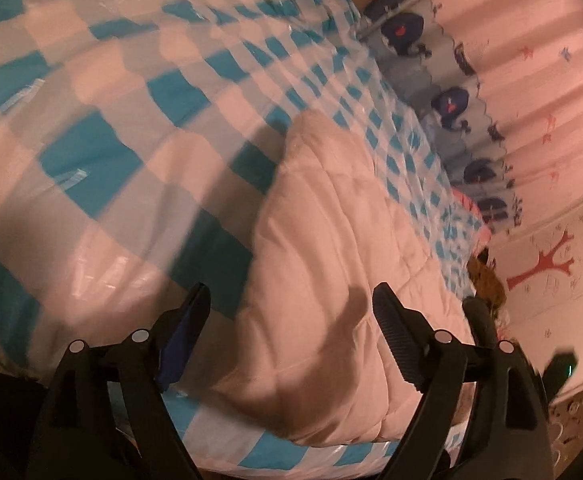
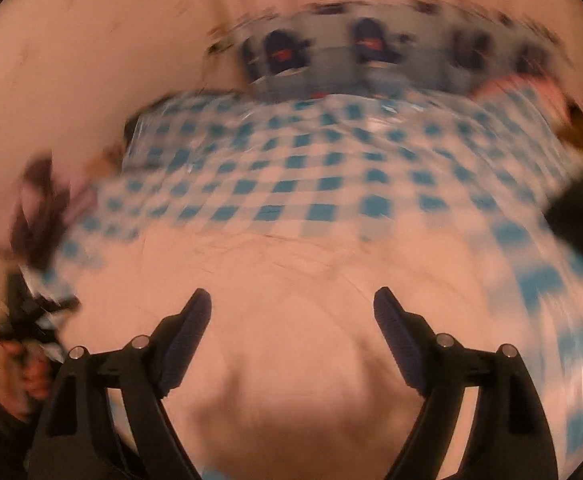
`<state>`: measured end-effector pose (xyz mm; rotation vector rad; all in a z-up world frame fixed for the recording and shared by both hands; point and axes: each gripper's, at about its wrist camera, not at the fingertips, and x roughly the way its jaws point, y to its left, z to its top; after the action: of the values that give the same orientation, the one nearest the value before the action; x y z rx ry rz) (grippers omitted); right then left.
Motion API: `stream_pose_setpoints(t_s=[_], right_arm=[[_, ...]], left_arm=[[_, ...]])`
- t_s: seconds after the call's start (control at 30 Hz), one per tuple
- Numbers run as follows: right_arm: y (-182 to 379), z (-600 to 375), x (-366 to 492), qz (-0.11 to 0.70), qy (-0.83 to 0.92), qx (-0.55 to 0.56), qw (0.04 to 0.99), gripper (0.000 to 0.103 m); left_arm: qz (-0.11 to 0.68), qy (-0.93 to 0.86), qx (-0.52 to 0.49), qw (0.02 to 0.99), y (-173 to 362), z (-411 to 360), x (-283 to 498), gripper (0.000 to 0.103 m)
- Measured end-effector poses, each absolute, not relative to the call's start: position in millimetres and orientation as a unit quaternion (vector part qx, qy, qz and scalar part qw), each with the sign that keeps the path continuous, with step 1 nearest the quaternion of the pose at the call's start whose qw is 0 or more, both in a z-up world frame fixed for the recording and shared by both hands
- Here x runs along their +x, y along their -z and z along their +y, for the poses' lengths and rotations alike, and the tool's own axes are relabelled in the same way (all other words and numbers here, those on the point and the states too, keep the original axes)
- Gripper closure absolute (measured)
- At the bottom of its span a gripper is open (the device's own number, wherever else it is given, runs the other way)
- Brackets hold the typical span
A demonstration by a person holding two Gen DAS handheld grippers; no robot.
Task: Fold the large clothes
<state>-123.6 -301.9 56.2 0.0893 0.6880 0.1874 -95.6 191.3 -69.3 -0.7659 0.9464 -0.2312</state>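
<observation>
The left gripper (image 1: 291, 320) points down and forward over one pale pink quilted garment (image 1: 323, 280), its two fingers (image 1: 391, 332) spread wide with nothing between them. The garment lies bunched in a long mound on a blue-and-white checked cloth (image 1: 91, 120) covered by shiny clear plastic. The mound runs from just under the fingers away toward the far edge of the checked cloth. Beyond that edge hangs a curtain (image 1: 531, 60) with a grey band of dark blue whales, four of them countable in the left view.

The right gripper (image 2: 291, 320) also hovers over the pink garment (image 2: 291, 264), tilted downward, its two fingers (image 2: 189, 328) held apart and empty. This view is heavily blurred. The checked cloth (image 2: 311, 168) spreads beyond the garment, and the whale curtain (image 2: 371, 52) shows behind it.
</observation>
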Motion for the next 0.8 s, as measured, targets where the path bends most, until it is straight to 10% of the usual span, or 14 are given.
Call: stream_pose_setpoints(t_s=[0.17,0.43,0.63,0.8], right_arm=[[60.4,-267.7,-57.8,0.447,-0.079,-0.037,0.890,0.015],[-7.7,-233.9,-56.5,0.377,-0.114,-0.027,0.919,0.011],[76.7,-195.2,43.3,0.510,-0.115,-0.044,0.851,0.006],[41.5,-217.5,14.6,0.488,-0.127,0.006,0.863,0.006]], left_arm=[[0.454,0.121,-0.376,0.799,80.8,175.2,-90.2,0.023],[0.452,0.125,-0.368,0.803,86.1,160.7,-90.5,0.022],[0.439,0.121,-0.350,0.819,76.8,143.7,-83.5,0.022],[0.448,0.119,-0.352,0.813,78.0,139.7,-77.0,0.022]])
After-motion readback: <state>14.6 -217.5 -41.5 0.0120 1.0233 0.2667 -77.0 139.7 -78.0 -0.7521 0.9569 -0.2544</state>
